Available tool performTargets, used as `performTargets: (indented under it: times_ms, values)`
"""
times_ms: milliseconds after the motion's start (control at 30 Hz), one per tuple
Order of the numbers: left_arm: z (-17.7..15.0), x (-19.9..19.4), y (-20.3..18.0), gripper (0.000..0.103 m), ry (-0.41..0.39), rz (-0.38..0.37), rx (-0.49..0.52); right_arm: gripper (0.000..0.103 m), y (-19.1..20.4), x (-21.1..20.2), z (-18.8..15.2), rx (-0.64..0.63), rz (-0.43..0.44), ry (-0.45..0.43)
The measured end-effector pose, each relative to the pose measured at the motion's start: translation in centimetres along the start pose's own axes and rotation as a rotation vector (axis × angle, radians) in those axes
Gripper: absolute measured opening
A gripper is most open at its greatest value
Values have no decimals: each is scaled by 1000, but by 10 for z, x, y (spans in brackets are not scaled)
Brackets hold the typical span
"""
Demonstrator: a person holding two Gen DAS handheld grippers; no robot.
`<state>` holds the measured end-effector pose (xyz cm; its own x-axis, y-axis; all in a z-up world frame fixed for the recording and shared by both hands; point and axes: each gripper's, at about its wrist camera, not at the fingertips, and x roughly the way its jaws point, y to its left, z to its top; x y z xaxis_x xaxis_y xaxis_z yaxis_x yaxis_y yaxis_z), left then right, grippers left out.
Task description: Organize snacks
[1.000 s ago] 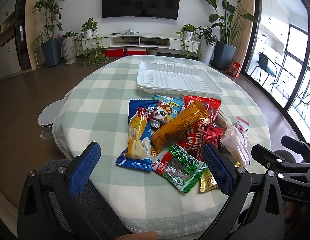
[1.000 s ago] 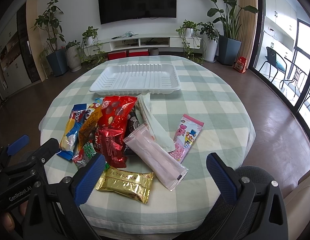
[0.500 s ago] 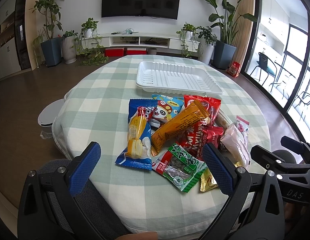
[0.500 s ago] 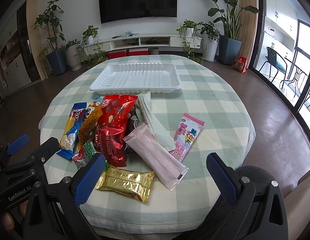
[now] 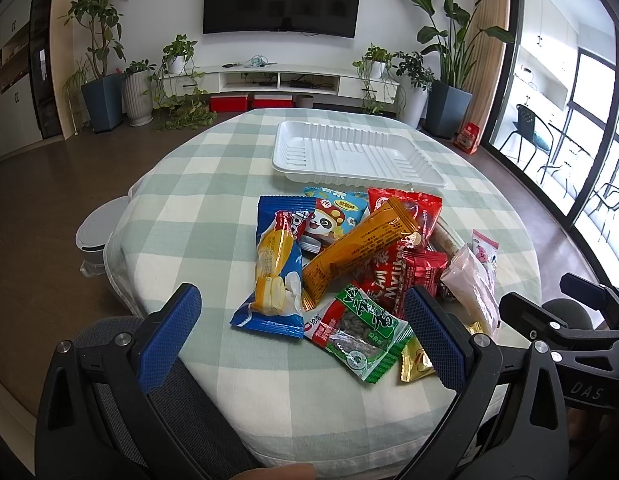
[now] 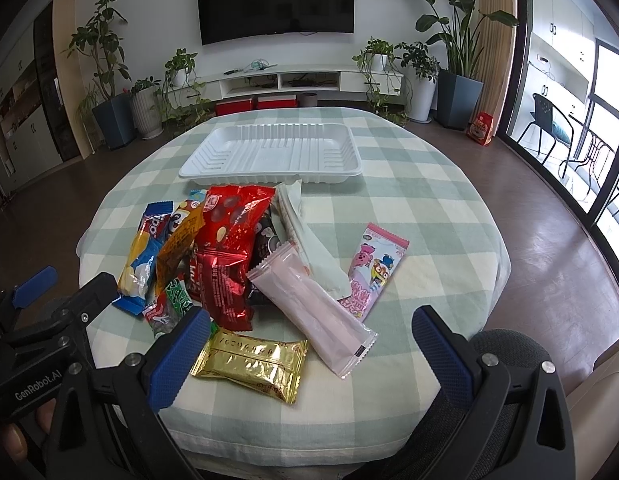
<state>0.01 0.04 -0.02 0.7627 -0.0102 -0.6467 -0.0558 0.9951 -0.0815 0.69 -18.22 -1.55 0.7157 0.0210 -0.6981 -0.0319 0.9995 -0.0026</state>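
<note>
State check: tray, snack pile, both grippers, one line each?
white tray: empty, flat on the table beyond the snacks
snack pile: packets overlapping on the tablecloth, none in the tray
gold packet: lying flat, nearest the right gripper
left gripper: open, holding nothing
right gripper: open, holding nothing

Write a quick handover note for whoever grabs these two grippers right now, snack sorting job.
Left gripper: open, holding nothing, hovering at the near table edge in front of the pile.
Right gripper: open, holding nothing, above the gold packet.
Snacks: all in a loose overlapping pile on the checked tablecloth; the blue packet lies at its left edge, the orange bar on top, and the pink cartoon packet at its right edge.
White tray: beyond the pile, with nothing in it.
Done: nothing moved into the tray.
Left: every packet. The gold one looks easiest for the right gripper.
</note>
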Motion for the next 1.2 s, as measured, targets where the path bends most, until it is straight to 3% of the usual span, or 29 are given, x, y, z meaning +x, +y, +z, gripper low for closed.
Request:
performTargets:
  times_ms: [1200]
  values:
    - [0, 1, 0, 103, 6, 0, -1, 103, -3, 3, -1, -1, -1, 8]
